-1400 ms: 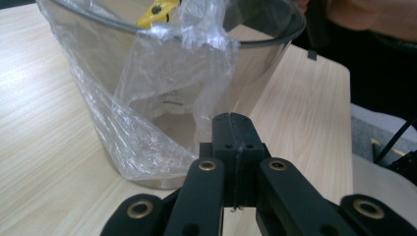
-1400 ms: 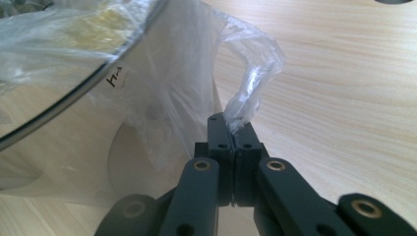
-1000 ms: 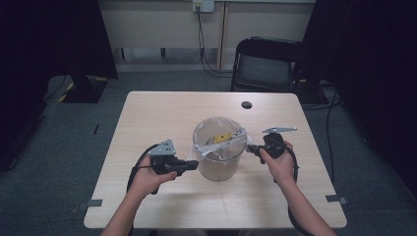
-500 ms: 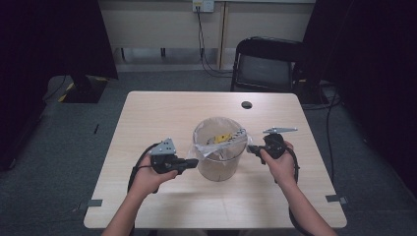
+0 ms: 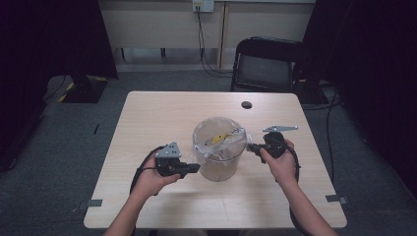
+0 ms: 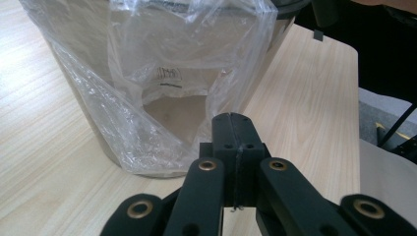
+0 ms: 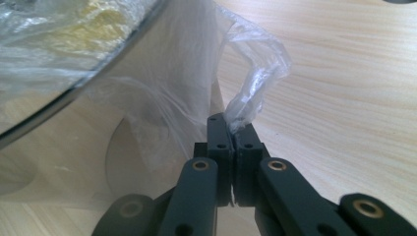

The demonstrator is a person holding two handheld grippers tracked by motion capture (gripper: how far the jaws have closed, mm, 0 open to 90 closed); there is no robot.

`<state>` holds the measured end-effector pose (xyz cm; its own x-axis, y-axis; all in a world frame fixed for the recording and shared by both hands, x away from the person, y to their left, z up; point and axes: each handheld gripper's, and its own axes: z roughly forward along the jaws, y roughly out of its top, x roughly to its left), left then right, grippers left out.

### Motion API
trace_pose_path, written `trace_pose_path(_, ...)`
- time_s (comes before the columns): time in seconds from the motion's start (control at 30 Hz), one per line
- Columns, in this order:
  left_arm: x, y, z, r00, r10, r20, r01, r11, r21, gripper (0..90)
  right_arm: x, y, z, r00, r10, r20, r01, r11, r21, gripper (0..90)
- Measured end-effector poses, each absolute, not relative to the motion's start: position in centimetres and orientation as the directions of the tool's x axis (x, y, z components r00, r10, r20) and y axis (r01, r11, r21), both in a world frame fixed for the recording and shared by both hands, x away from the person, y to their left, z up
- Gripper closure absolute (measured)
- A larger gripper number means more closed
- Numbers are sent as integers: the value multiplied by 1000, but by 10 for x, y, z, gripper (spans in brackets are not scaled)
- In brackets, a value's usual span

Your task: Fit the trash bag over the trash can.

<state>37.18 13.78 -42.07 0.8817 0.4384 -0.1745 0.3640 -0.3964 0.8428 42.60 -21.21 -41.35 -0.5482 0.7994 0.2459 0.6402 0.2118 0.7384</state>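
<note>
A: High view first. Round translucent plastic bin (image 5: 219, 152) stands mid-table, lined with a thin clear plastic bag (image 5: 231, 140); something yellow lies inside it. Left gripper (image 5: 193, 168) sits just beside the bin's wall on one side, right gripper (image 5: 252, 147) just beside its rim on the other.

B: Jaw states?

A: Right gripper view: right gripper (image 7: 229, 129) is clenched on a twisted flap of the clear bag (image 7: 255, 83); the film comes straight out from between the tips. Left gripper view: left gripper (image 6: 231, 118) is closed, pads meeting. The bag (image 6: 162, 93) hangs right ahead of its tips, over the bin wall (image 6: 78, 73). A faint thread of film may run in the seam, but I cannot tell whether anything is caught.

B: So which step?

A: My reading: taking hold of the liner's edges on both sides, to lift it clear of the bin or draw it shut. The right side is secured; the left looks doubtful.

B: Next move?

A: Likely the left jaws need to part, advance onto the loose film ahead of them and pinch it. Then both grippers rise together, slowly, so the thin film doesn't tear or drag the bin across the light wooden table (image 5: 147, 118).
</note>
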Motion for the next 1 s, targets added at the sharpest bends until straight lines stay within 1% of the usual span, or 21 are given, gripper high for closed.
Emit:
trace_pose_path(0.07,371,138,-418,883,439,-166,357,-398,845,900,426,-212,-414,-549,799,244,640,214,738,893)
trace_pose_path(0.17,369,139,-410,894,416,-168,330,-357,874,900,428,-214,-423,-540,809,230,644,222,732,893)
trace_pose_path(0.23,368,139,-408,896,412,-167,324,-348,880,900,431,-215,-429,-529,811,251,655,202,728,893)
trace_pose_path(0.3,368,139,-410,896,416,-157,322,-365,874,900,433,-215,-432,-518,810,276,666,179,724,893)
trace_pose_path(0.33,369,138,-412,890,426,-164,334,-363,870,900,434,-214,-432,-517,809,280,668,176,723,893)
trace_pose_path(0.4,371,138,-416,885,434,-170,347,-370,862,900,434,-212,-429,-525,809,264,662,192,725,893)
trace_pose_path(0.53,372,136,-424,873,462,-159,377,-430,821,900,430,-212,-417,-538,803,256,641,193,743,892)
trace_pose_path(0.63,372,136,-423,872,463,-155,377,-436,817,900,426,-213,-409,-545,797,259,634,191,749,889)
trace_pose_path(0.7,372,139,-419,877,452,-163,370,-418,829,900,425,-213,-408,-548,798,251,634,201,747,889)
trace_pose_path(0.77,372,141,-416,881,432,-192,372,-381,847,900,426,-214,-412,-544,801,250,645,209,735,890)
trace_pose_path(0.8,372,142,-413,885,425,-191,362,-369,856,900,428,-215,-416,-541,804,247,650,214,729,890)
trace_pose_path(1.0,372,145,-404,893,397,-211,348,-314,883,900,438,-217,-434,-501,810,304,695,167,699,889)
